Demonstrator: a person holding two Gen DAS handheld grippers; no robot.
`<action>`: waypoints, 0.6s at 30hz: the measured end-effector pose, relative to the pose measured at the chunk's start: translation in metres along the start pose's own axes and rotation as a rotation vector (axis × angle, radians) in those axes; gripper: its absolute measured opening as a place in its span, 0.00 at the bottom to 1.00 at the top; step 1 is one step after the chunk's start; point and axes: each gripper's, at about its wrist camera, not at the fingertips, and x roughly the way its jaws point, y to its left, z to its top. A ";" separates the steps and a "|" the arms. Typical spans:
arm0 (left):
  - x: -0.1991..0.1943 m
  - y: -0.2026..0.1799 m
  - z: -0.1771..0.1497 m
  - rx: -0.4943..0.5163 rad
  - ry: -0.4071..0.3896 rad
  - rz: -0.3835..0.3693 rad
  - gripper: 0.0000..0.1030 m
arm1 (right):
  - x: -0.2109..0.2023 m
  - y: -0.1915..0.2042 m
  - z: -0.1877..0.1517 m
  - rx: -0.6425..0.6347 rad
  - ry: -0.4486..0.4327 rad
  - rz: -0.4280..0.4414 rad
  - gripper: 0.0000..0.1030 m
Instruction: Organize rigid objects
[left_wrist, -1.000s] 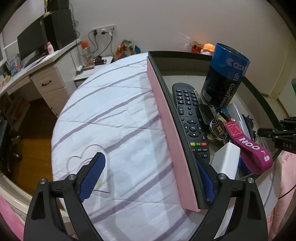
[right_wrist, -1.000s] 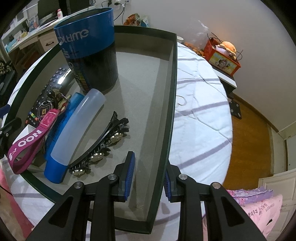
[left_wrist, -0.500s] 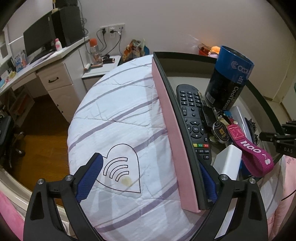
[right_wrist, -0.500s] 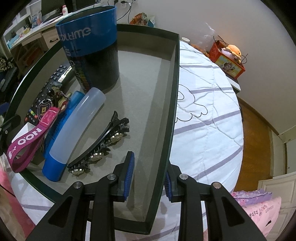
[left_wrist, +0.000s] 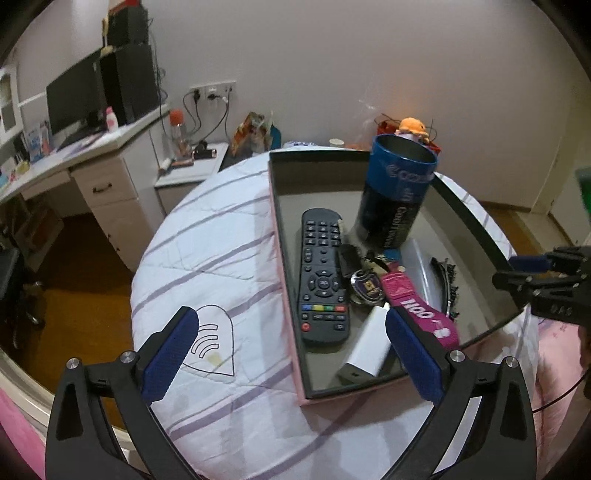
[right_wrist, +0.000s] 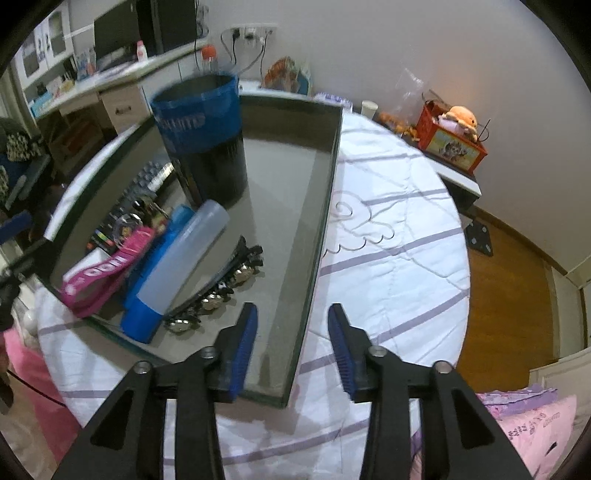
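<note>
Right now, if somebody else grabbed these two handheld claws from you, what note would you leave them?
Left gripper: fingers wide open, holding nothing, hovering over the near-left corner of the tray.
Right gripper: fingers open, straddling the tray's right wall without pinching it.
Already in the tray: remote, blue canister standing upright, keys with pink strap, white charger, blue-capped tube, hair clip.
Done: everything visible is collected; the tray rests on the bed.
Left: nothing loose is in view; check around.
</note>
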 end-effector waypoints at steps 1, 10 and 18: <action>-0.003 -0.002 -0.001 0.001 -0.003 0.000 0.99 | -0.006 0.000 -0.001 0.010 -0.020 0.017 0.41; -0.046 -0.020 0.005 -0.007 -0.110 -0.010 0.99 | -0.057 0.007 -0.006 0.069 -0.254 0.152 0.78; -0.080 -0.035 0.003 0.031 -0.189 0.037 1.00 | -0.081 0.019 -0.011 0.067 -0.371 0.177 1.00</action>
